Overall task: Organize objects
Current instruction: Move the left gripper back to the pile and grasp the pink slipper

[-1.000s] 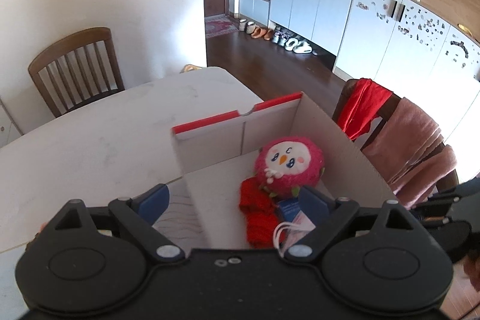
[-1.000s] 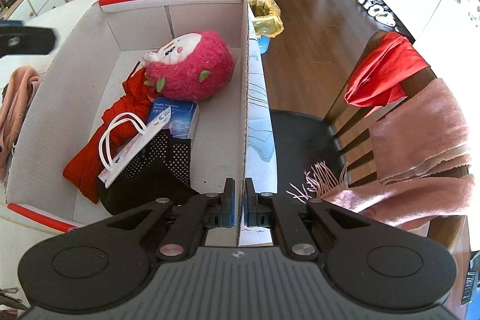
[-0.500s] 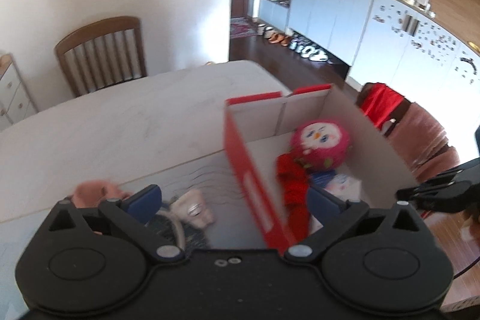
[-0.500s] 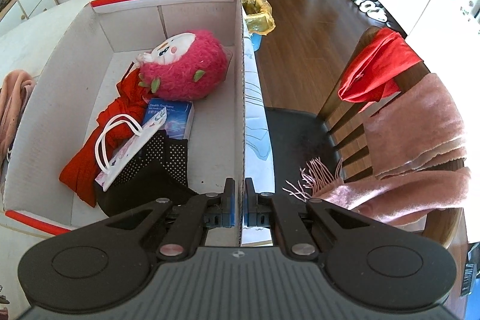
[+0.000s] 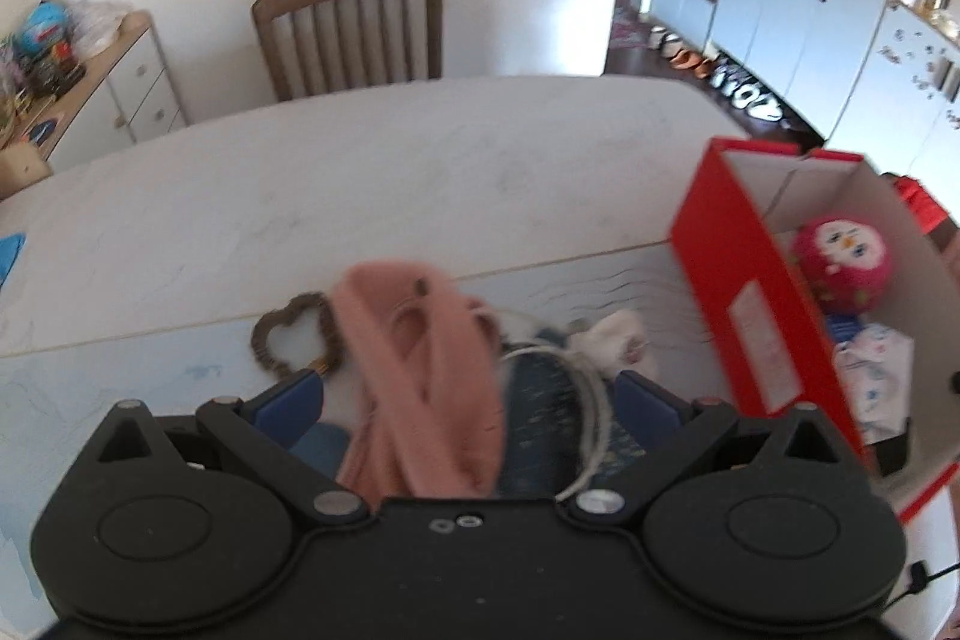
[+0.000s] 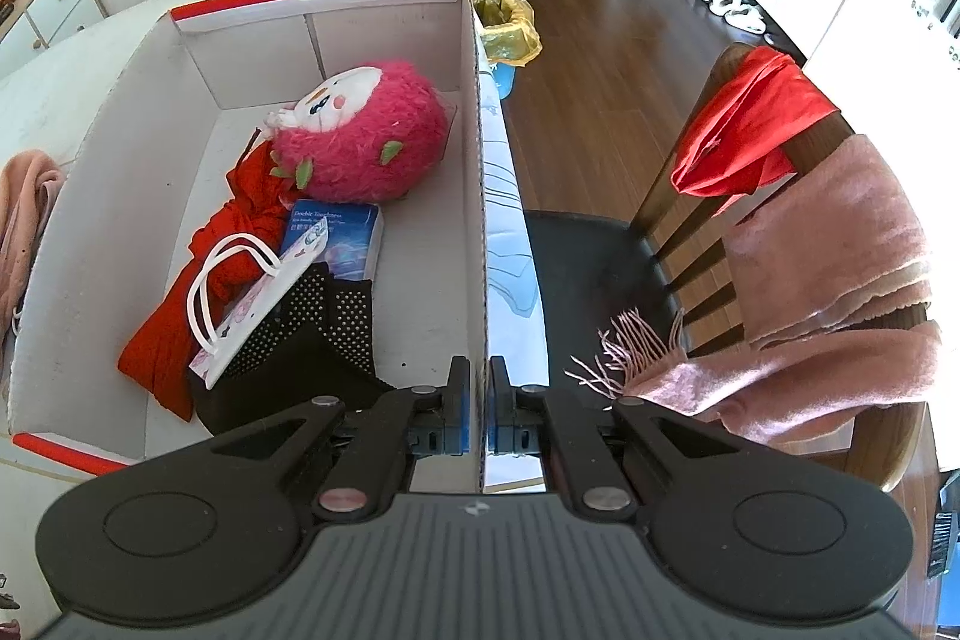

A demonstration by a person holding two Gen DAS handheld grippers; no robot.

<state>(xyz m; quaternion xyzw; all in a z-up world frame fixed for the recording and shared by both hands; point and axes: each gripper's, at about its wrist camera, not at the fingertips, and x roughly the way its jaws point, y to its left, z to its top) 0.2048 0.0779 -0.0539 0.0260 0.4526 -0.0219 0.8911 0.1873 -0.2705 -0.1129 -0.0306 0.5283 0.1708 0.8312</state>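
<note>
We see a white marble table (image 5: 372, 172) carrying a red-and-white cardboard box (image 6: 198, 58) at its right end. Our right gripper (image 6: 479, 400) has its jaws pressed onto the box's right wall, pinching the cardboard near the corner closest to us. Inside the box lies a pink plush toy (image 6: 360, 130) at the far end, a red cloth (image 6: 180, 316) along the left side, a black studded bag (image 6: 324, 334) nearest us, a blue book (image 6: 345, 235) between plush and bag, and a small white paper bag (image 6: 252, 316) with loop handles resting on the black one.

Left of the box, on the table, sits a loose pile: a pink scarf (image 5: 420, 370) on top, dark blue fabric (image 5: 546, 400) under it, a white fluffy item (image 5: 618, 340) beside, and a brown heart-shaped ring (image 5: 294, 334) at the left. Our left gripper (image 5: 468, 400) hovers over this pile, jaws spread wide, holding nothing. View is blurred.
</note>
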